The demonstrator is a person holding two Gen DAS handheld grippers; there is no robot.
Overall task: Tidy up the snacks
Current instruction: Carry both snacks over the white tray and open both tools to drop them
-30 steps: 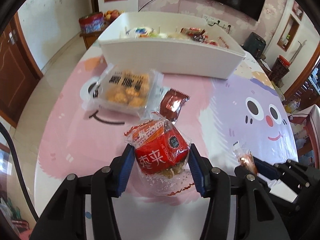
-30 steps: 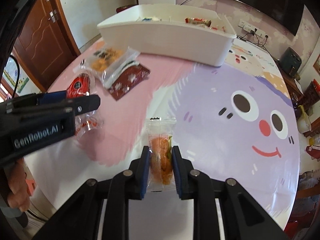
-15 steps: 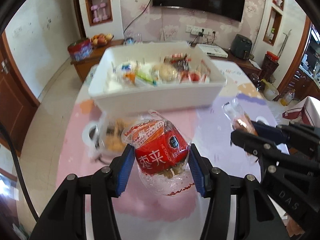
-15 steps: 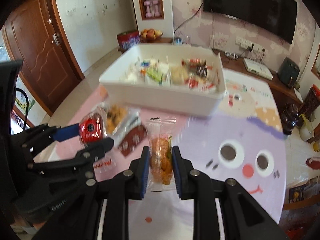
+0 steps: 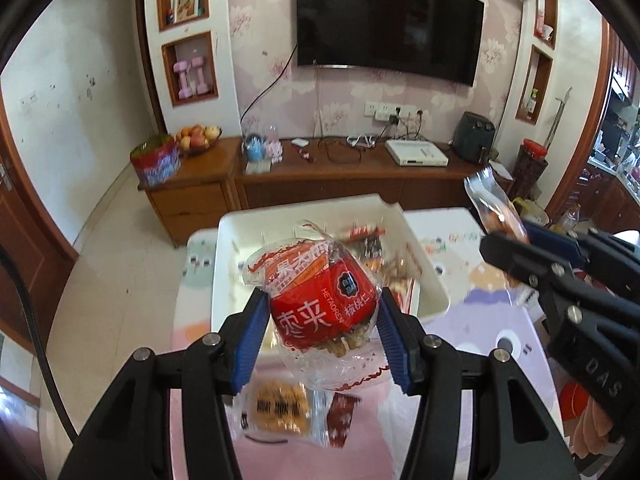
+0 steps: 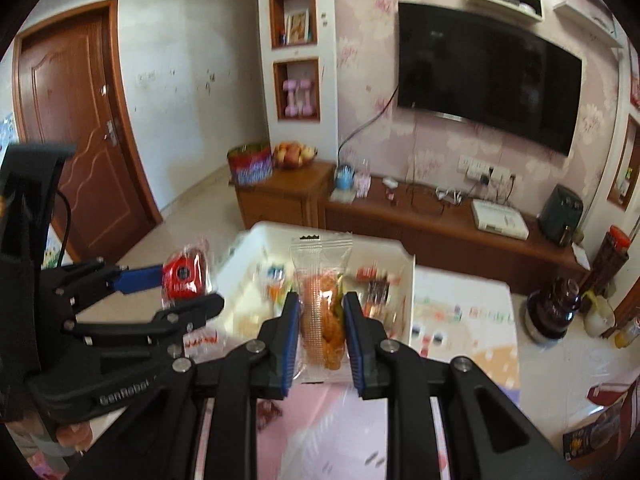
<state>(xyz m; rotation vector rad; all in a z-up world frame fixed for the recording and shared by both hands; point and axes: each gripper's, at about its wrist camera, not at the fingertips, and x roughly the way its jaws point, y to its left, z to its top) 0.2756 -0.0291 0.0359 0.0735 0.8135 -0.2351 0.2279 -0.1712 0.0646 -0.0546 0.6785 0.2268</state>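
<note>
My left gripper (image 5: 320,334) is shut on a red snack packet (image 5: 320,300) with white characters, held in the air before the white bin (image 5: 232,280). My right gripper (image 6: 320,324) is shut on a narrow clear packet of orange snack (image 6: 322,308), also raised in front of the white bin (image 6: 256,240), which holds several snacks. The right gripper (image 5: 516,240) shows at the right of the left wrist view with its clear packet (image 5: 490,204). In the right wrist view the left gripper (image 6: 188,284) and its red packet (image 6: 184,278) appear at the left.
On the pink cartoon tablecloth (image 5: 360,452) below lie a clear pack of orange biscuits (image 5: 278,408) and a dark red sachet (image 5: 340,420). Behind the table stand a wooden cabinet (image 5: 320,176) and a wall television (image 5: 388,20). A wooden door (image 6: 76,128) is at the left.
Both grippers have risen from the tabletop with their packets and come toward the white bin. The view now looks over the bin to the cabinet. The grips have not changed.
</note>
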